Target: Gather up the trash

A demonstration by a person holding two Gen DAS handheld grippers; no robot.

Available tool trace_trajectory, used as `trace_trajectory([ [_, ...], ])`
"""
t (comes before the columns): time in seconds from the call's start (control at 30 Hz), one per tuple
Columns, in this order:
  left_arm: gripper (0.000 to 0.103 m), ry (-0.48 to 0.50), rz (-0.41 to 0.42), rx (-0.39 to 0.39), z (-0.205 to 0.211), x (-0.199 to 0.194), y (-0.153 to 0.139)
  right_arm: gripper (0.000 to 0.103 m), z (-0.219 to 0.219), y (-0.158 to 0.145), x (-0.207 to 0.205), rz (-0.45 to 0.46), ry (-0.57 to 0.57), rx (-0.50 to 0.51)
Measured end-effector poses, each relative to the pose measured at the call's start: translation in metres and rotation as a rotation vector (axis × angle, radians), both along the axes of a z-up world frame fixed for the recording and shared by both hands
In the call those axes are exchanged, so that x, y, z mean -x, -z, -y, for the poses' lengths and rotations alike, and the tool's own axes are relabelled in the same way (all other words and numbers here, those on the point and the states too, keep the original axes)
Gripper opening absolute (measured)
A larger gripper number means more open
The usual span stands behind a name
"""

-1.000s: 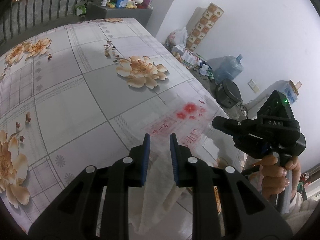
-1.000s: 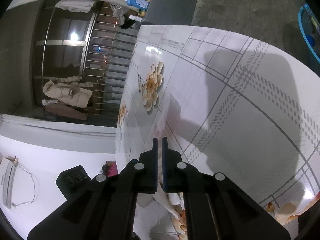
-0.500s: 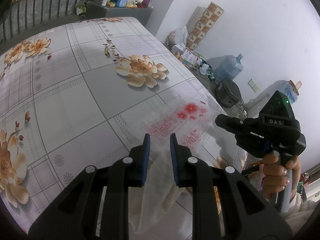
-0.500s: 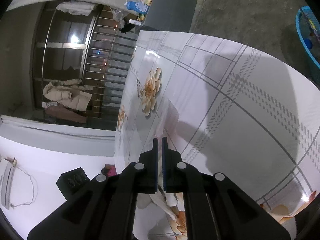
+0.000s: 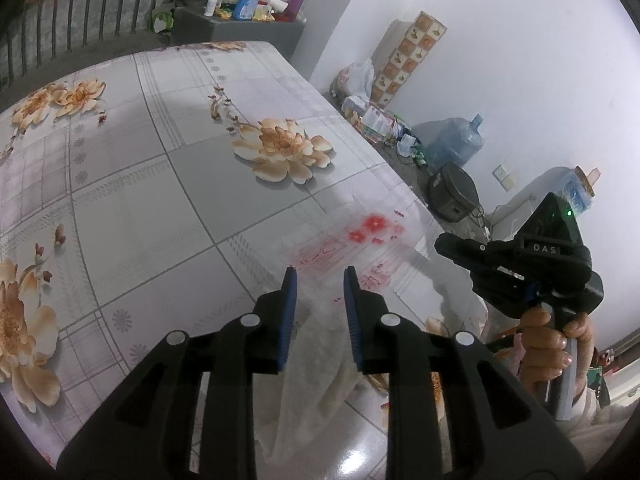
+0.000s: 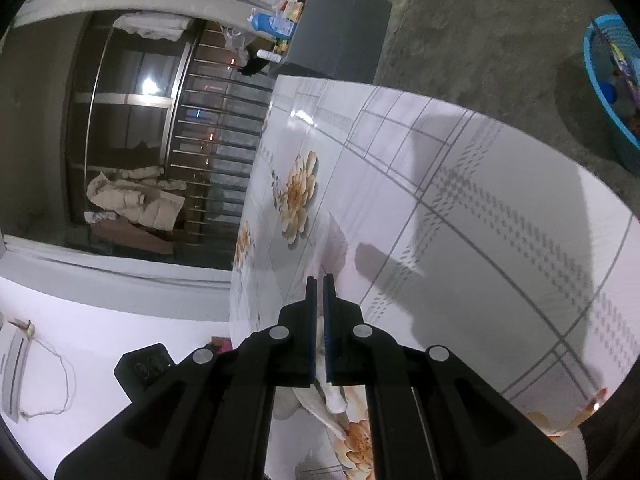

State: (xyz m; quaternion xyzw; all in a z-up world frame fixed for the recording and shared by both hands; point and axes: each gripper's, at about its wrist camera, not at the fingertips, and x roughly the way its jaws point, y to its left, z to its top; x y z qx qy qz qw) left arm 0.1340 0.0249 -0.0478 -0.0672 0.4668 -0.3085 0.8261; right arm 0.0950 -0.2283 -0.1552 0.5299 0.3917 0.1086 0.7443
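A clear plastic bag [image 5: 360,248] with red print hangs stretched over the near right corner of the flowered table [image 5: 132,184]. My left gripper [image 5: 319,276] has its jaws a little apart with the bag's film passing between and below them; whether the pads touch it is unclear. My right gripper [image 5: 444,246] shows at the right in the left wrist view, held in a hand, pinching the bag's other edge. In the right wrist view my right gripper [image 6: 320,280] is shut on the thin bag film [image 6: 334,244].
The table's right edge [image 5: 384,160] drops to a floor with a water jug [image 5: 456,146], a dark round appliance [image 5: 454,196] and bags by the white wall. A grey cabinet with bottles [image 5: 240,20] stands behind the table. A blue basin [image 6: 612,88] sits on the floor.
Both grippers have shifted only slightly. The bag stays stretched between them and the left jaws keep about the same gap.
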Motion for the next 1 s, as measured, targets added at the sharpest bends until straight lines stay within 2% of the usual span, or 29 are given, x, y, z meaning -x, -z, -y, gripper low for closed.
trace_trajectory([
  [0.27, 0.027, -0.027, 0.030, 0.014, -0.013, 0.007, -0.011, 0.003, 0.011, 0.001, 0.007, 0.009, 0.028, -0.007],
  [0.43, 0.027, -0.047, 0.012, -0.010, -0.013, 0.003, -0.008, 0.006, 0.004, 0.003, 0.007, 0.010, -0.035, -0.061],
  [0.47, 0.027, -0.048, 0.010, -0.012, -0.011, 0.002, -0.007, 0.008, 0.003, 0.004, 0.004, 0.005, -0.047, -0.069],
  [0.5, 0.027, -0.045, 0.007, -0.013, -0.008, 0.000, -0.005, 0.021, 0.000, 0.005, 0.001, -0.004, -0.056, -0.078],
  [0.53, 0.027, -0.041, 0.003, -0.020, -0.005, -0.002, -0.003, 0.038, -0.003, 0.007, -0.002, -0.020, -0.063, -0.086],
  [0.6, 0.027, -0.033, -0.010, -0.028, 0.001, -0.006, 0.002, 0.043, -0.009, 0.012, -0.011, -0.044, -0.075, -0.095],
  [0.73, 0.027, -0.022, -0.035, -0.047, 0.008, -0.017, 0.012, 0.043, -0.020, 0.021, -0.029, -0.079, -0.106, -0.109],
  [0.87, 0.026, -0.023, -0.058, -0.056, 0.011, -0.023, 0.021, 0.041, -0.030, 0.020, -0.048, -0.071, -0.106, -0.088],
  [0.97, 0.026, -0.026, -0.074, -0.051, 0.010, -0.026, 0.025, 0.025, -0.036, 0.023, -0.058, -0.091, -0.099, -0.070],
  [1.0, 0.026, -0.028, -0.076, -0.049, 0.009, -0.027, 0.026, 0.016, -0.037, 0.028, -0.059, -0.105, -0.092, -0.072],
])
